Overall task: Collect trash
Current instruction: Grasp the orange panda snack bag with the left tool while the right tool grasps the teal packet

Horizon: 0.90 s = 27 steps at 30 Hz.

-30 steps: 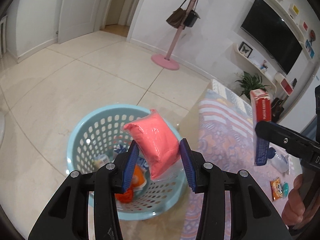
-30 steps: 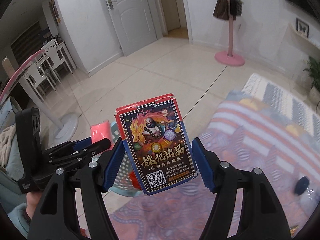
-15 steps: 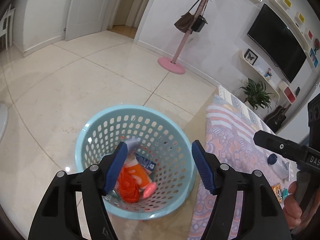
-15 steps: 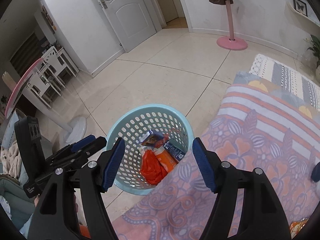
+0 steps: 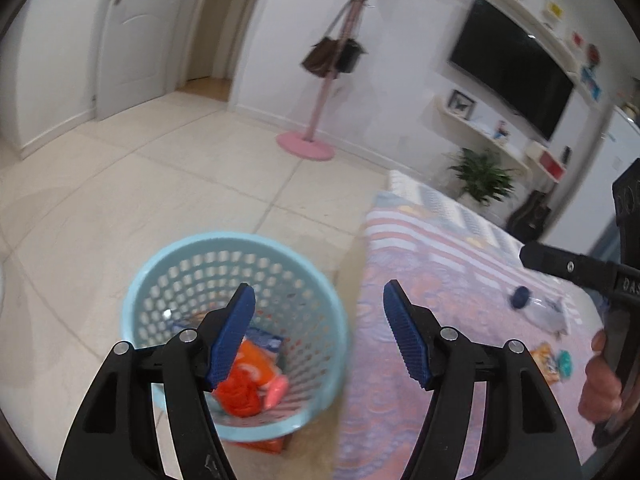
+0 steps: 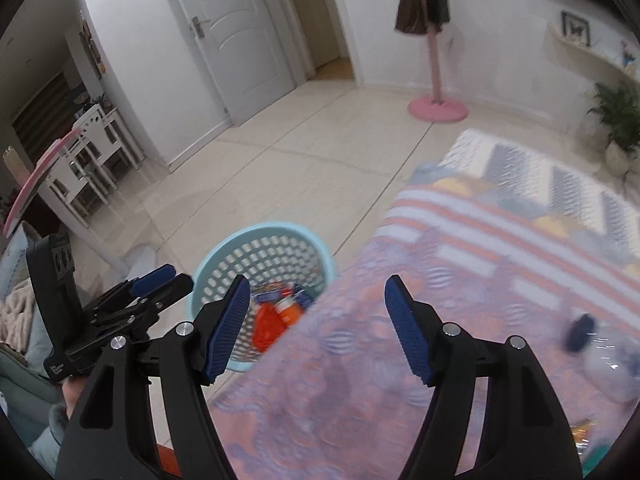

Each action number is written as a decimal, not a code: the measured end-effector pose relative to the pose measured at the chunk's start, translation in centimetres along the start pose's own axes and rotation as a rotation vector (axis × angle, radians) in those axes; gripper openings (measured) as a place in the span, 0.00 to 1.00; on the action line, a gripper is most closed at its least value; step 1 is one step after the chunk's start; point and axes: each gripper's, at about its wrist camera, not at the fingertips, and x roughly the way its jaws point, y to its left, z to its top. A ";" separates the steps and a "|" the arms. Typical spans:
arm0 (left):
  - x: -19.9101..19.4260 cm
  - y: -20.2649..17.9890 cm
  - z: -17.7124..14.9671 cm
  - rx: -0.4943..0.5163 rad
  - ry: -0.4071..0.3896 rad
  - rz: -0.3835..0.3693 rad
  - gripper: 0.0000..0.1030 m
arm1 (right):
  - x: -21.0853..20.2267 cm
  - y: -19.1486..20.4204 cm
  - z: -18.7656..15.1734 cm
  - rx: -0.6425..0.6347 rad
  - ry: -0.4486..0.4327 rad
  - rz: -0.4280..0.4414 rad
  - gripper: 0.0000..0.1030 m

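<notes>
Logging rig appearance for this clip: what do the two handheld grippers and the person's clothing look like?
Both the left gripper and right gripper are black plastic with silver pivot bolts and blue ribbed fingers. White lettering marks the right gripper's body in the left wrist view. No cables show. A pale teal sleeve covers the left wrist.

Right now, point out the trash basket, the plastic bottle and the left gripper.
trash basket (image 5: 160,268), left wrist view, rear rim.
plastic bottle (image 5: 546,312), left wrist view, clear body.
left gripper (image 5: 318,336), left wrist view, midway between fingertips.

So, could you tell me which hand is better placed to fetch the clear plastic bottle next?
Probably the right. The right gripper hangs over the patterned cloth with the bottle just beyond its right jaw, while the left gripper faces the basket. Both are empty.
</notes>
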 end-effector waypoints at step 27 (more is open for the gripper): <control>9.5 -30.5 -9.2 0.472 0.300 -0.467 0.63 | -16.5 -22.7 -19.2 0.520 -0.063 -0.476 0.64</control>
